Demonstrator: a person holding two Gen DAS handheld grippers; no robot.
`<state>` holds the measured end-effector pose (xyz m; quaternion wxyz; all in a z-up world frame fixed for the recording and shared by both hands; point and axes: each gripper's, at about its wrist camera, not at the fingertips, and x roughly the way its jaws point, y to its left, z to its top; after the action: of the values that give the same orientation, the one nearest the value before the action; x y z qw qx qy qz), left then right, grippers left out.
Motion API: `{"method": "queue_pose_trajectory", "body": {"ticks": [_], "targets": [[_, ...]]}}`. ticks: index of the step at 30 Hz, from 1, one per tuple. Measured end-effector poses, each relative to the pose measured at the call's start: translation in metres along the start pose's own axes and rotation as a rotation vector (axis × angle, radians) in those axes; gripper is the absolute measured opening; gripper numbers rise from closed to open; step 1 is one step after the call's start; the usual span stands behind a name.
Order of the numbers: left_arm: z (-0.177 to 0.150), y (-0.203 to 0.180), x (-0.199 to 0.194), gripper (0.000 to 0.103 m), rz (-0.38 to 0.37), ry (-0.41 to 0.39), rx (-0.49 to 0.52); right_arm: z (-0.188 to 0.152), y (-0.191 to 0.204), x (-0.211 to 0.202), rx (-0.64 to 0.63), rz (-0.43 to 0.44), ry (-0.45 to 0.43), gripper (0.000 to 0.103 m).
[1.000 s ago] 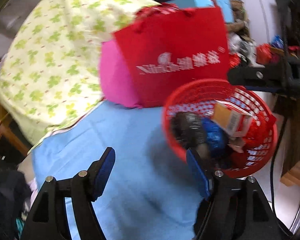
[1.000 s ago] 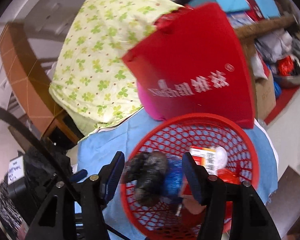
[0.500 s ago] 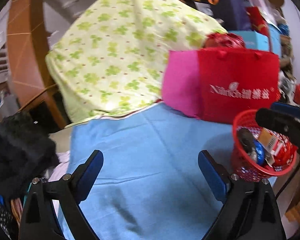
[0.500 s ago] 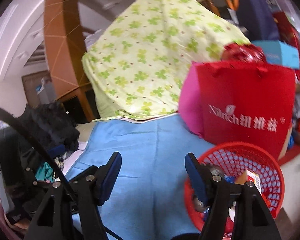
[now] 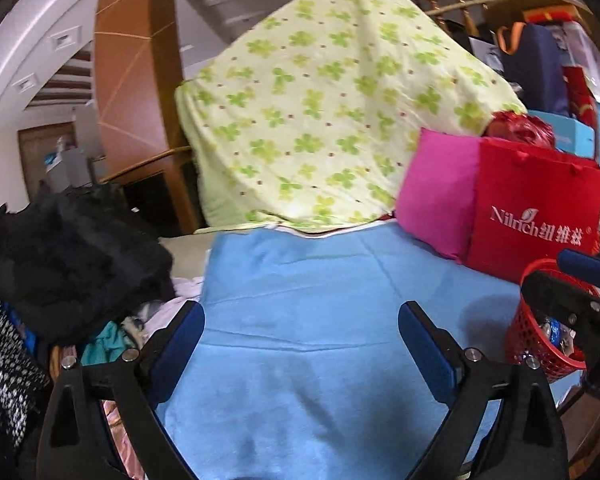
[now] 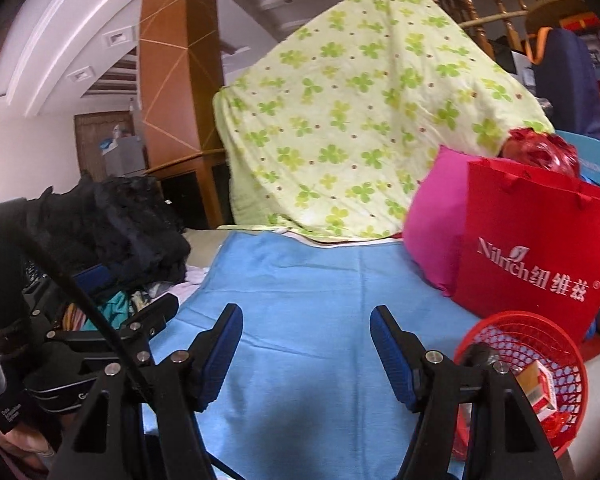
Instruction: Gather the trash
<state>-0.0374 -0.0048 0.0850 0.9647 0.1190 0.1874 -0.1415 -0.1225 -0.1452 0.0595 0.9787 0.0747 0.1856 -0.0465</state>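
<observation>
A blue cloth [image 5: 320, 320] covers the table, bare across its middle. A green-patterned sheet [image 5: 332, 120] drapes the far edge; a red bag [image 5: 536, 216] stands at the far right corner. The red basket [image 6: 540, 344] sits at the right edge, holding the trash [image 6: 538, 384]. The left gripper [image 5: 300, 340] and the right gripper [image 6: 306, 350] both hang over the cloth, fingers spread, empty. Collecting looks finished here; the next move calls for finding any remaining litter.

Each hand-held gripper [image 5: 302, 334] [image 6: 306, 344] is a black frame. Blue pads [image 6: 392, 356] line the fingers, silver screws stud them.
</observation>
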Motion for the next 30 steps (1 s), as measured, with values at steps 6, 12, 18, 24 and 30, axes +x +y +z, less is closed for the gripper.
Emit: {"method": "queue_pose_trajectory", "body": {"ticks": [6, 12, 18, 24, 30], "targets": [[-0.006, 0.022, -0.028, 0.098, 0.053, -0.028, -0.035, 0.0, 0.024, -0.012, -0.033, 0.03, -0.006, 0.07], [-0.009, 0.031, -0.047, 0.098, 0.081, -0.044, -0.03, 0.004, 0.034, -0.03, -0.014, 0.062, -0.031, 0.07], [-0.012, 0.038, -0.053, 0.098, 0.085, -0.019, -0.047, 0.007, 0.047, -0.042, -0.041, 0.075, -0.055, 0.073], [-0.012, 0.042, -0.053, 0.098, 0.068, 0.009, -0.074, 0.004, 0.051, -0.042, -0.049, 0.085, -0.046, 0.073], [-0.011, 0.041, -0.055, 0.098, 0.061, 0.027, -0.103, 0.0, 0.044, -0.041, -0.037, 0.09, -0.034, 0.073]]}}
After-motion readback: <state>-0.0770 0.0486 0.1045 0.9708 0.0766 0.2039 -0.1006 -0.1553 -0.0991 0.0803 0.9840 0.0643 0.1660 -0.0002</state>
